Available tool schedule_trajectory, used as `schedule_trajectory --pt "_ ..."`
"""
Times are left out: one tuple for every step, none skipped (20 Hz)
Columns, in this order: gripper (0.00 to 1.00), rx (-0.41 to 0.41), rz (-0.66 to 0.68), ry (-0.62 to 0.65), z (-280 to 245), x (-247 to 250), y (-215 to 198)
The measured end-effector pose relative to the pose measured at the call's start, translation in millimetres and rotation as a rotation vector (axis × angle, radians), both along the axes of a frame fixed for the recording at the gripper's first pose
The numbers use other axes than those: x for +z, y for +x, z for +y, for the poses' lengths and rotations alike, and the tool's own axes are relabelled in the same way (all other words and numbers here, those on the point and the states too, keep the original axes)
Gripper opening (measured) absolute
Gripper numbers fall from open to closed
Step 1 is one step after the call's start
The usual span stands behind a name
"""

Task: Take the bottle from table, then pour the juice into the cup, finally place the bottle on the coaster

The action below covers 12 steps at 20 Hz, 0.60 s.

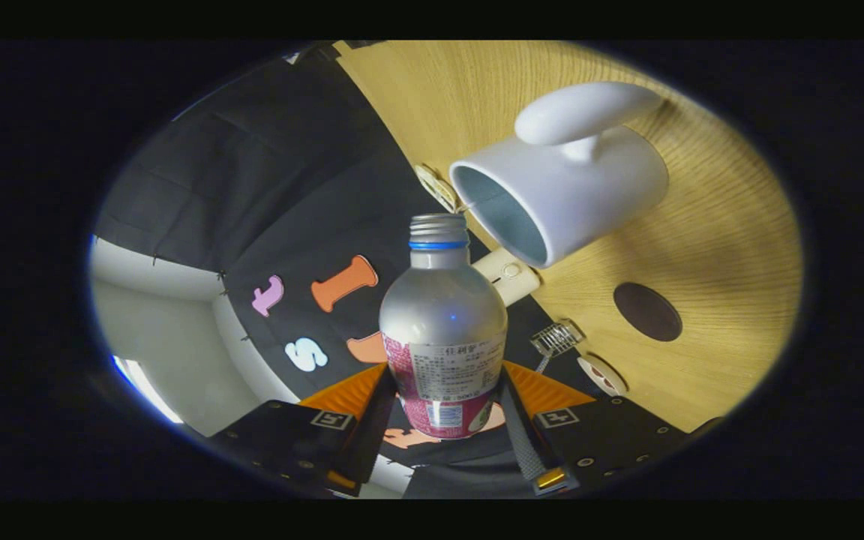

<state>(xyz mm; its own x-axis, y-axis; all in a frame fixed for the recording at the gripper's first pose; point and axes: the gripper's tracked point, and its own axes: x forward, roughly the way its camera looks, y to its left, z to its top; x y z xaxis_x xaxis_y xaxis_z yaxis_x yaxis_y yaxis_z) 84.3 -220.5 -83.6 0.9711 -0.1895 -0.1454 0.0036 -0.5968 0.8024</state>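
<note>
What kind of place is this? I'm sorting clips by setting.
Probably a staged recording booth, not a kitchen: black cloth wall behind a light wooden table, with a white ceramic cup, dark round coaster, and the gripper shut on a silver aluminium bottle.

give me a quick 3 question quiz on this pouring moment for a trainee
1. True or false: the tool has both fingers pressed on the bottle.
2. Which lies nearest the bottle's open mouth? A) the dark round coaster B) the white cup C) the small wire basket
3. Fill in: the bottle's cap is ____.

Key: 1 true. 2 B, the cup's opening sits just beyond the mouth. 3 off; bare threads show above a blue ring.
</note>
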Motion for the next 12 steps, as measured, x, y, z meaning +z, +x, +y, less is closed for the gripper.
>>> schedule_trajectory --pt "0.73 -0.006 0.009 -0.003 0 0 2" --pt "0.74 -0.011 0.01 -0.004 -2 0 5" --pt "0.74 -0.006 0.0 0.005 1 4 4" --pt "0.74 -0.016 -0.009 0.021 1 6 5" --pt "0.74 -0.017 -0.016 0.035 1 9 5" --pt "0.74 -0.02 -0.02 0.046 1 11 6" --pt "0.74 -0.021 -0.022 0.056 2 12 5" --pt "0.74 -0.025 -0.025 0.062 2 13 6" --pt "0.74 -0.026 -0.032 0.069 2 16 5" --pt "0.74 -0.029 -0.037 0.076 2 18 6" --pt "0.74 -0.036 -0.046 0.084 2 20 4" --pt "0.74 -0.041 -0.053 0.093 1 22 2"
